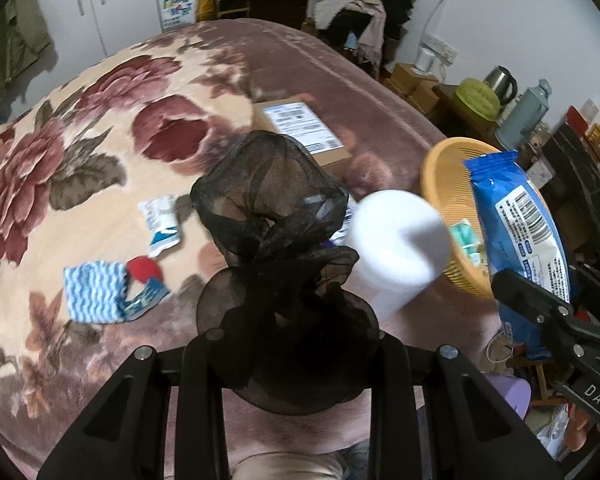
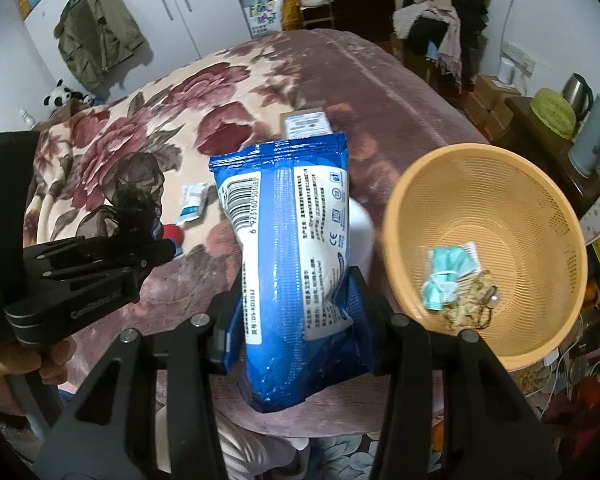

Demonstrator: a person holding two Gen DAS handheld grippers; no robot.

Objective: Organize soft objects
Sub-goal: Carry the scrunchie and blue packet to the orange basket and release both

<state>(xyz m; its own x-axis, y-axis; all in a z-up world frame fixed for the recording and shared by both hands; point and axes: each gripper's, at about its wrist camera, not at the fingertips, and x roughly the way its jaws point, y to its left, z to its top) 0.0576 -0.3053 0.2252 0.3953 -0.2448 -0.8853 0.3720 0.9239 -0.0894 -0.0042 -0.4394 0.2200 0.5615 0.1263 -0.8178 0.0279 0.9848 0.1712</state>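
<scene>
A black mesh scrunchie (image 1: 276,216) bunches up between the closed fingers of the left gripper (image 1: 296,344), lifted clear of the bed (image 1: 100,120) and its floral blanket. The right gripper (image 2: 296,292) clamps the lower part of a blue wet-wipe pack (image 2: 288,248), its jaws part open around the pack's width, with the pack standing upright, barcode side toward the camera. Just right of the pack, at the bed's right edge, sits an orange plastic basket (image 2: 540,208) that holds a small teal packet (image 2: 448,276) and a crumpled patterned piece (image 2: 472,304) beside it. Behind the pack a white paper roll (image 1: 396,240) stands on the blanket, near the basket's left rim. In the left wrist view, further left on the blanket, lie a blue-and-white striped cloth (image 1: 94,294), a red round thing (image 1: 144,270) touching its right side, and a small white-and-blue sachet (image 1: 160,224) a little beyond them. Farther back on the bed rests a cardboard box (image 1: 300,132) with a printed label on top. Along the right wall stand a kettle (image 1: 500,80) and a pale flask (image 1: 524,108); a heap of clothes (image 2: 444,4) fills the far corner, and a green jacket (image 2: 96,36) hangs on the white wardrobe at the far left, with a panda toy (image 2: 60,96) below it.
</scene>
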